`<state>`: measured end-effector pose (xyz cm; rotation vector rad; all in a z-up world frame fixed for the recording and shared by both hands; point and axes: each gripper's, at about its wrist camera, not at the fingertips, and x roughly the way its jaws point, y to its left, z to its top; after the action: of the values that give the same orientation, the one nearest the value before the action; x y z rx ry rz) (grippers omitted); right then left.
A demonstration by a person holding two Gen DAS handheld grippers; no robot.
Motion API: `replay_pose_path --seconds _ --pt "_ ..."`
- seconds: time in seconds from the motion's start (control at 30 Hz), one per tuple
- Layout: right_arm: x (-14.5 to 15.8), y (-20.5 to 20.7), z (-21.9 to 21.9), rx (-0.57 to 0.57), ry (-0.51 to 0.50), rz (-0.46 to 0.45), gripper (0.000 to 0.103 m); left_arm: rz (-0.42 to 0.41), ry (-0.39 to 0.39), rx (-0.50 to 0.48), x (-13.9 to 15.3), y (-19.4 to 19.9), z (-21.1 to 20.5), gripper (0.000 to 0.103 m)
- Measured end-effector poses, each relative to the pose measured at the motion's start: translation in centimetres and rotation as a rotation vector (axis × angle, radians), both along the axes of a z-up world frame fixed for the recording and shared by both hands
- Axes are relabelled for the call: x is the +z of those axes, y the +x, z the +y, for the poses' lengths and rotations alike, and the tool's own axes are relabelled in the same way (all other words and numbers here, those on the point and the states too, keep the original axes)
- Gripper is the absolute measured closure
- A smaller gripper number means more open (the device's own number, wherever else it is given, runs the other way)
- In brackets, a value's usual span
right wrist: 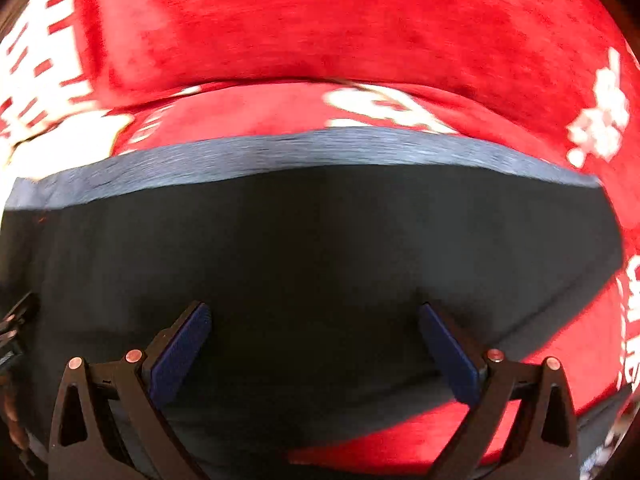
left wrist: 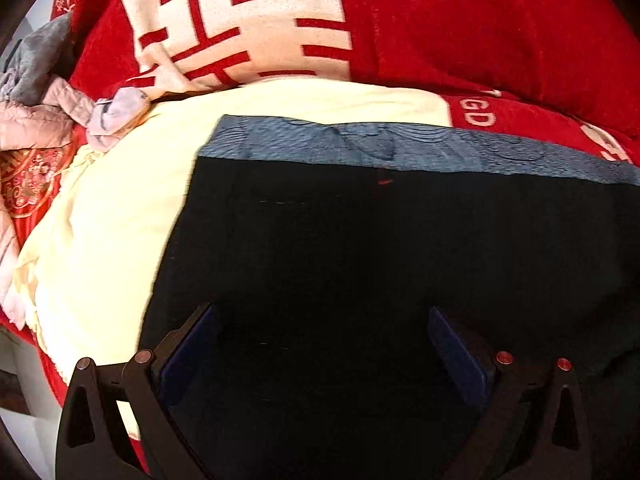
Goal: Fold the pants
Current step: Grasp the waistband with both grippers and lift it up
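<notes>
Across the bed, on a red blanket [right wrist: 360, 24] and a cream sheet [left wrist: 120, 208], we see the dark pants [left wrist: 340, 264] spread flat, with the grey-blue waistband [left wrist: 400, 148] running along their far edge. Over them we hold both tools low: the left tongs [left wrist: 322, 356] stand wide apart with nothing between the blue pads [left wrist: 188, 356], and the right tongs [right wrist: 316, 356] likewise gape empty above the cloth near its right border. Off to the left lies a heap of pink and grey clothes [left wrist: 44, 112]. We judge the fold is barely begun. If we pinch too deep, we may catch the blanket or sheet with the pants and drag the bedding along; uneven lifts by the two tools would skew the fold.
</notes>
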<state>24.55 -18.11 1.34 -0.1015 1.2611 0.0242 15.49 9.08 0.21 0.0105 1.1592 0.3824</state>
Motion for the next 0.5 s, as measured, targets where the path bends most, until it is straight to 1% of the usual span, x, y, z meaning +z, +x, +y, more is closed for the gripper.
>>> replay_pose_path --seconds 0.07,0.13,0.17,0.23,0.3,0.4,0.43,0.5 --pt "0.3 0.2 -1.7 -0.060 -0.077 -0.016 0.000 0.009 0.041 0.033 0.2 -0.1 0.6 0.000" --pt "1.1 0.4 -2.8 -0.092 -0.136 -0.046 0.000 -0.001 0.037 0.042 0.8 -0.2 0.9 0.000" --pt "1.6 0.4 -2.7 -0.073 -0.140 -0.068 0.000 -0.010 0.031 0.039 1.0 -0.3 0.8 0.000" --pt "3.2 0.4 -1.1 0.016 -0.115 -0.128 0.000 -0.032 0.020 0.023 1.7 -0.5 0.3 0.000" --pt "4.4 0.5 0.9 0.110 -0.069 -0.164 0.000 -0.052 0.012 0.002 2.4 -0.6 -0.3 0.000" --pt "5.4 1.4 4.0 0.254 0.086 -0.156 0.000 -0.063 -0.005 -0.020 3.0 -0.4 -0.7 0.000" --pt "5.3 1.9 4.7 0.283 0.106 -0.156 0.000 -0.067 -0.006 -0.025 3.3 -0.4 -0.9 0.000" --pt "5.4 2.6 6.1 0.353 0.103 -0.163 0.000 -0.074 -0.010 -0.040 3.6 -0.3 -1.1 0.000"
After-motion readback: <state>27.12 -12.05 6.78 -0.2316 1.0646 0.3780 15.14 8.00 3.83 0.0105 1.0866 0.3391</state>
